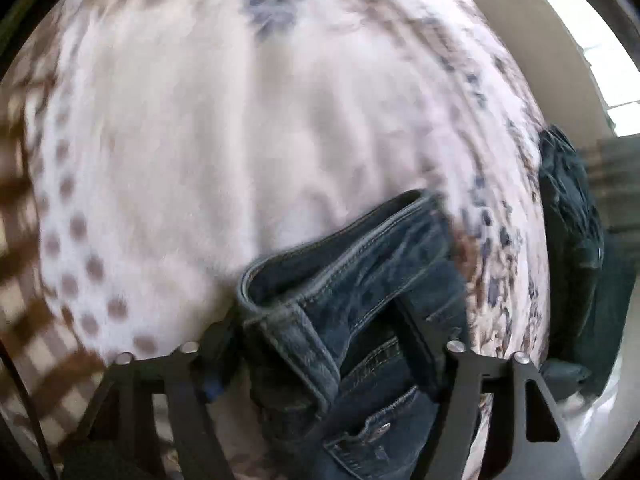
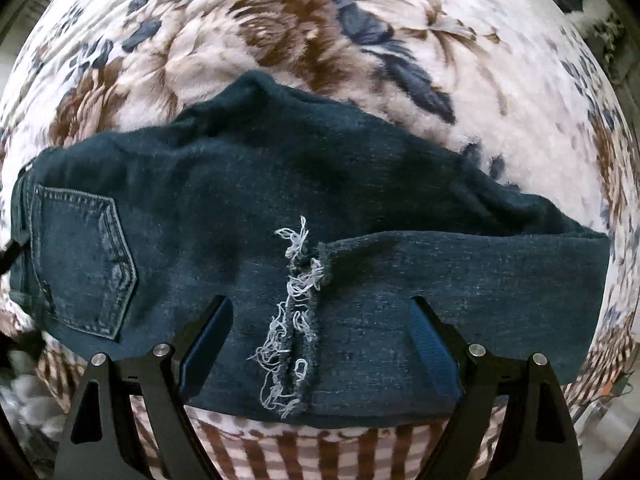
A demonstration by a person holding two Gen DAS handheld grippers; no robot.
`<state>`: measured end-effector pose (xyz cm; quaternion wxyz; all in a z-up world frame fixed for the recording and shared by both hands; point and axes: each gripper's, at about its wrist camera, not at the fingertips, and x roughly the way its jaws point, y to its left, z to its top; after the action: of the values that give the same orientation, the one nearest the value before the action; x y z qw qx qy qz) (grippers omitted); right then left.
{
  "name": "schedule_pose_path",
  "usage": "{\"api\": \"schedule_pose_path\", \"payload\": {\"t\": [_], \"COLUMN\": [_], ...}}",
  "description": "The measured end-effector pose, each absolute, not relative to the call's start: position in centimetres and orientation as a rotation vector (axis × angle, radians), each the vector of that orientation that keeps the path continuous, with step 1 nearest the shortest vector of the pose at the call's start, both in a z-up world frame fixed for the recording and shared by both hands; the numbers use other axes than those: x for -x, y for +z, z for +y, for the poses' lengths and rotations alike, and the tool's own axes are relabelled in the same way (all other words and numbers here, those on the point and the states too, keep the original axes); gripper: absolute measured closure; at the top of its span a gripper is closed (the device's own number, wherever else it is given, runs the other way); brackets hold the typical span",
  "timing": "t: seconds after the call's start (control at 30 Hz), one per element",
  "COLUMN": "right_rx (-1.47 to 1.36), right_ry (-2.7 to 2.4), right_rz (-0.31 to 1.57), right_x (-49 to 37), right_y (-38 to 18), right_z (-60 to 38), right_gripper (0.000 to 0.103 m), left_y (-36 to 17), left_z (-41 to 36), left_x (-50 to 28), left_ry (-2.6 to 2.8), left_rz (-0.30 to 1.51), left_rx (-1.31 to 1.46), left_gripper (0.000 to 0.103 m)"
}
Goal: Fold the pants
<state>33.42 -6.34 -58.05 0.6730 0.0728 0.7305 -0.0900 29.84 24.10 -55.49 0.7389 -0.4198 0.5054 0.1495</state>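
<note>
Your left gripper [image 1: 332, 344] is grasping the jeans [image 2: 280, 200] waistband, so keep that pinch firm; right gripper [image 2: 320, 344] hangs released over the frayed hem [image 2: 296, 304], so grab there.

Left wrist view: the waistband end of the dark blue denim pants [image 1: 352, 300] lies between the left claw [image 1: 320, 344] fingers, on the cream floral fleece blanket [image 1: 200, 140] stretching ahead.

Right wrist view: the pants [image 2: 280, 184] lie crosswise under and ahead of the right claw [image 2: 320, 340]; back pocket [image 2: 84, 260] far left, frayed hems [image 2: 296, 312] between the fingers, blanket [image 2: 320, 40] beyond.
</note>
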Motion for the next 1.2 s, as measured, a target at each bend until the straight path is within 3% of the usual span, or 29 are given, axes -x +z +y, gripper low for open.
{"api": "schedule_pose_path", "payload": {"t": [0.1,0.2,0.3,0.33,0.37,0.43,0.47,0.8,0.93,1.2], "right_rx": [-0.157,-0.205,-0.216,-0.216,-0.217,-0.224,-0.224,-0.297,-0.213,-0.15], "right_ry": [-0.219,-0.24,-0.255,-0.257,-0.263,-0.265,-0.265,-0.308,-0.387,-0.465], "right_rz": [1.652,1.655,1.646,1.645,1.643,1.639,1.636,1.564,1.562,1.552], "right_x": [-33.3,-32.9,-32.6,-32.4,-32.2,-31.9,-31.8,-29.3,-27.6,-24.4], "right_y": [-58.5,-58.7,-58.5,-58.5,-58.4,-58.3,-58.2,-54.8,-53.3,-52.6], "right_z": [-6.8,-7.9,-8.5,-8.7,-9.1,-9.4,-9.3,-14.2,-17.6,-25.1], "right_gripper": [0.013,0.013,0.013,0.013,0.013,0.013,0.013,0.013,0.013,0.013], "left_y": [-56.3,-59.0,-59.2,-58.7,-58.3,-57.3,-56.7,-46.3,-42.6,-41.8], "left_z": [23.8,24.9,25.2,25.0,24.8,24.4,24.1,18.6,12.7,-0.7], "left_x": [-30.2,-30.5,-30.8,-30.8,-30.8,-30.6,-30.6,-30.8,-30.1,-27.8], "left_ry": [0.296,0.233,0.193,0.192,0.196,0.157,0.151,-0.04,-0.151,-0.342], "left_rz": [1.118,1.106,1.065,1.051,1.051,1.023,1.018,0.929,0.943,1.06], "left_rx": [0.905,1.021,1.062,1.046,1.029,1.021,0.999,0.775,0.654,0.481], "left_gripper": [0.04,0.021,0.018,0.028,0.049,0.069,0.072,0.076,0.076,0.077]}}
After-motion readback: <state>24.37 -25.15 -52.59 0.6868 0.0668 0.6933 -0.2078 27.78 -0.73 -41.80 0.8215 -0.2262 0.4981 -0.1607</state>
